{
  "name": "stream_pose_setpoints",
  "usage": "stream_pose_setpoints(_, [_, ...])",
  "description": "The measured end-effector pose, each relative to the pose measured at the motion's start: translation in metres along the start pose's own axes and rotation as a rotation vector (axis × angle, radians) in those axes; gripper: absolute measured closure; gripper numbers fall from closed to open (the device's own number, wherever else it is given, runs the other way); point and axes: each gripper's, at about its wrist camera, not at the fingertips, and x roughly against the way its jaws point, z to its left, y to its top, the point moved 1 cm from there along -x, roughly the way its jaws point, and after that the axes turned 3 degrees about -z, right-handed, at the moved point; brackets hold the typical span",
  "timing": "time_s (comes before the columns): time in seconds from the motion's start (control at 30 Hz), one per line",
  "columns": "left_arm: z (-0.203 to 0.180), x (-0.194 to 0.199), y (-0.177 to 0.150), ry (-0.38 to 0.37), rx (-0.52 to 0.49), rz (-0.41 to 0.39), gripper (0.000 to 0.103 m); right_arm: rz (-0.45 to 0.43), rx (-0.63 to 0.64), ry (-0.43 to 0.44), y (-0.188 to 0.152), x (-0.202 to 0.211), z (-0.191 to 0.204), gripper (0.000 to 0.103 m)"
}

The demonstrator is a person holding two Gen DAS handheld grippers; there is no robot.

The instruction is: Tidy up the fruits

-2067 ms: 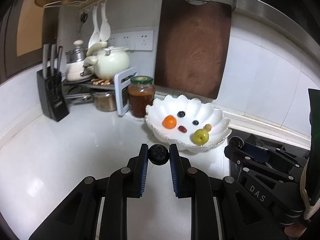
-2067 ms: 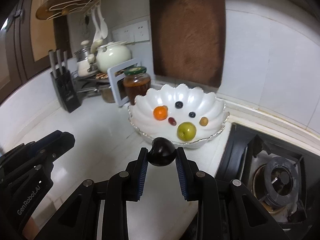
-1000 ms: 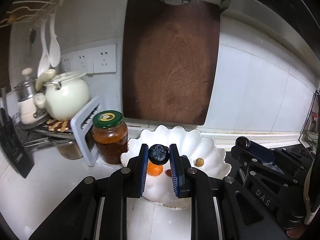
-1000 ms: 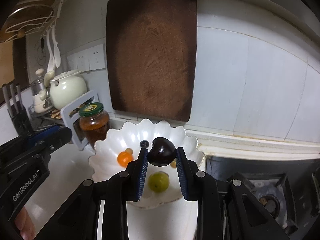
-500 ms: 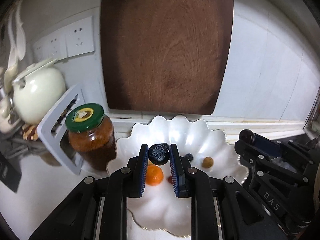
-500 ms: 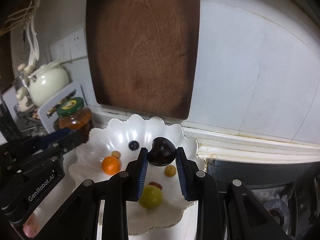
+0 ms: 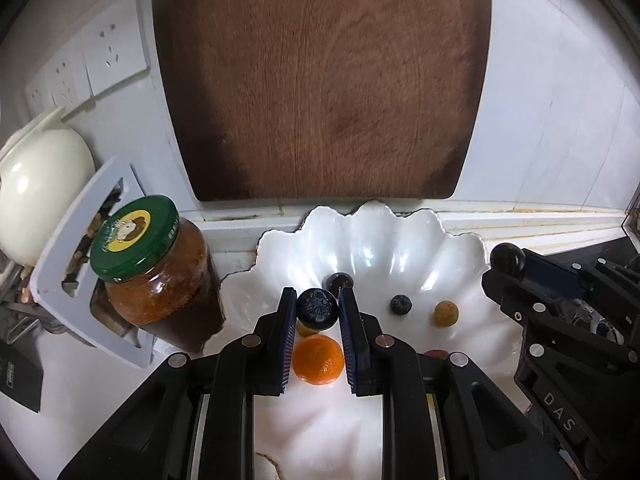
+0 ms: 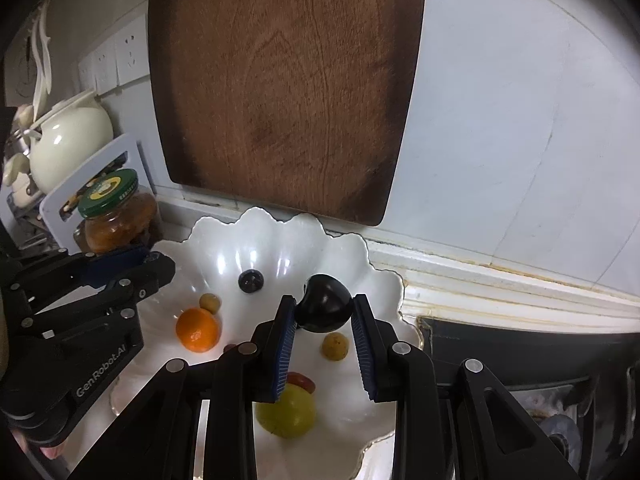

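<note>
Your left tool [image 7: 317, 309] is pinching a wrinkled dark berry [image 7: 317, 307], your right tool [image 8: 324, 310] a glossy dark plum [image 8: 325, 308], both hovering above the white scalloped bowl [image 7: 404, 232] on the tabletop [image 7: 92, 376], the wooden board [image 7: 320, 76] leaning on the wall ahead.

The scalloped bowl [image 7: 460, 240] sits on the desk [image 7: 60, 380] against the back wall, with the cutting board [image 7: 320, 80] standing behind it. A lidded jar [image 7: 156, 276] stands just left of the bowl, a teapot [image 7: 36, 196] farther left, wall sockets [image 7: 114, 50] above. In the bowl lie a tangerine [image 8: 198, 329], a green apple [image 8: 286, 414] nearer the front, and a blueberry [image 7: 400, 304] left of a small round fruit [image 7: 446, 313]. The stove [image 8: 520, 360] lies right of the bowl.
</note>
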Motion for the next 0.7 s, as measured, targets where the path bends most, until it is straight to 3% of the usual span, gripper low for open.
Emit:
stream_pose_setpoints(0.17, [0.002, -0.015, 0.0, -0.022, 0.01, 0.053, 0.08, 0.027, 0.007, -0.013, 0.0, -0.009, 0.0, 0.073])
stream_pose_setpoints(0.27, [0.003, -0.019, -0.001, -0.031, 0.006, 0.066, 0.066, 0.048, 0.002, -0.016, 0.0, -0.013, 0.0, 0.069])
stream_pose_setpoints(0.3, [0.003, -0.019, -0.002, -0.032, 0.001, 0.063, 0.058, 0.053, 0.002, -0.02, -0.001, -0.013, 0.0, 0.058])
stream_pose_setpoints(0.37, [0.004, -0.018, -0.003, -0.021, -0.009, 0.051, 0.055, 0.05, -0.001, -0.043, -0.002, -0.012, -0.001, 0.045])
stream_pose_setpoints(0.63, [0.014, 0.005, -0.009, 0.016, 0.019, 0.014, 0.03, 0.036, -0.038, -0.081, -0.011, 0.011, -0.005, 0.044])
stream_pose_setpoints(0.7, [0.015, 0.018, -0.012, 0.039, 0.013, -0.008, 0.024, 0.02, -0.032, -0.09, -0.015, 0.022, -0.004, 0.038])
